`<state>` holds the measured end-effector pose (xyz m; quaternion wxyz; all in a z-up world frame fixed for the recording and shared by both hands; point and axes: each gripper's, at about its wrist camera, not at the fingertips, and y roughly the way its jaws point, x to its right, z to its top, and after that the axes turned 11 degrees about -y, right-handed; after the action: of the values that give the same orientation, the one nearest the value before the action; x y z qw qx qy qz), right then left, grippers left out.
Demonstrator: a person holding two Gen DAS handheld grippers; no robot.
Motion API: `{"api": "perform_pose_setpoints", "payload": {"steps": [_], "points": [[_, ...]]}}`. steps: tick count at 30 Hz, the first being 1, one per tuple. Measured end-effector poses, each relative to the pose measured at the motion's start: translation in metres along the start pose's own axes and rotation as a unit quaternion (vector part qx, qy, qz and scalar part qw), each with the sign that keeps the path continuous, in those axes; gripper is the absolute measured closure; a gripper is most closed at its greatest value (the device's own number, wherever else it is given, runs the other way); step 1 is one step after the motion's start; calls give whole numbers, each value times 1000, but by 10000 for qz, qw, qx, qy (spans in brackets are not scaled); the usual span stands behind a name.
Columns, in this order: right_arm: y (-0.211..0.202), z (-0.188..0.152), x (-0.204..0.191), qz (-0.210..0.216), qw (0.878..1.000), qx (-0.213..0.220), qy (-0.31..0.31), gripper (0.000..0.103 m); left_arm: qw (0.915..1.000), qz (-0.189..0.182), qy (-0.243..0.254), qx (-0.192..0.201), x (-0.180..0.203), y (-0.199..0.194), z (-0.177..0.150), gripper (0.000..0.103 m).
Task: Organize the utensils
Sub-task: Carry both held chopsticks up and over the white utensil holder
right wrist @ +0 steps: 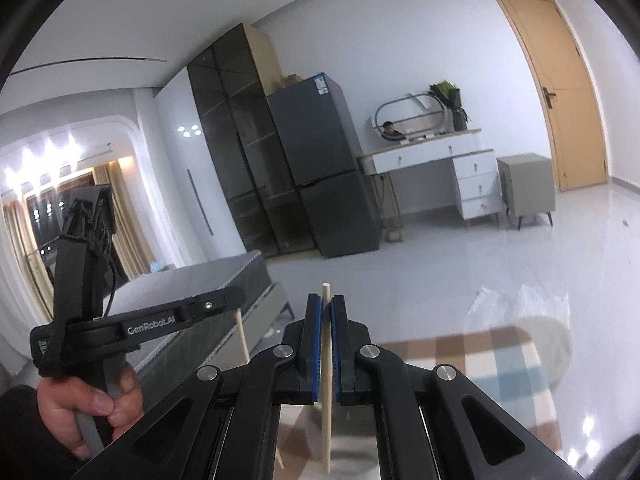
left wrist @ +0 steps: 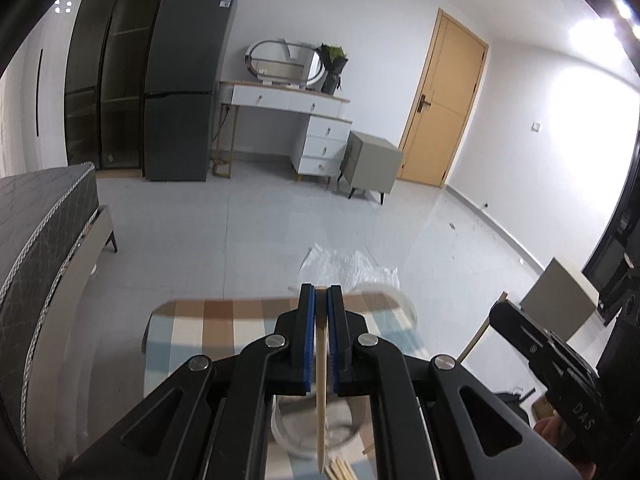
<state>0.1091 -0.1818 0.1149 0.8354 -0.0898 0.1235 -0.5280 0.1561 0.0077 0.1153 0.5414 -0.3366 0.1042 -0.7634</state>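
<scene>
My left gripper (left wrist: 321, 292) is shut on a pale flat wooden utensil (left wrist: 321, 392) that hangs down between its blue pads, its pointed end low in the view. Under it stands a round metal container (left wrist: 348, 428) on the checked tablecloth (left wrist: 192, 328). In the right wrist view my right gripper (right wrist: 327, 300) is shut on a thin wooden chopstick (right wrist: 327, 400), held nearly upright above the table. Each gripper also shows in the other's view: the right gripper (left wrist: 498, 308) with its chopstick (left wrist: 478, 338), and the left gripper (right wrist: 238, 294) with its utensil (right wrist: 242, 340), held by a hand (right wrist: 92, 408).
Several loose wooden sticks (left wrist: 340, 470) lie on the cloth by the container. A white round bowl (left wrist: 384, 296) sits at the table's far edge, with a crumpled plastic bag (left wrist: 344, 264) on the floor beyond. A bed (left wrist: 40, 240) stands to the left.
</scene>
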Motion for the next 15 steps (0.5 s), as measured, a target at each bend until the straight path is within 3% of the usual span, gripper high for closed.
{"api": "perform_pose_setpoints", "payload": {"steps": [9,15], "points": [[47,15,11,-76,9996,87,-245,99,9992,-94,12,382,-4,30,16,101],[66,5,26,-138,9998,22,-147,99,9995,-116,-64,277,-9,51,14,101]]}}
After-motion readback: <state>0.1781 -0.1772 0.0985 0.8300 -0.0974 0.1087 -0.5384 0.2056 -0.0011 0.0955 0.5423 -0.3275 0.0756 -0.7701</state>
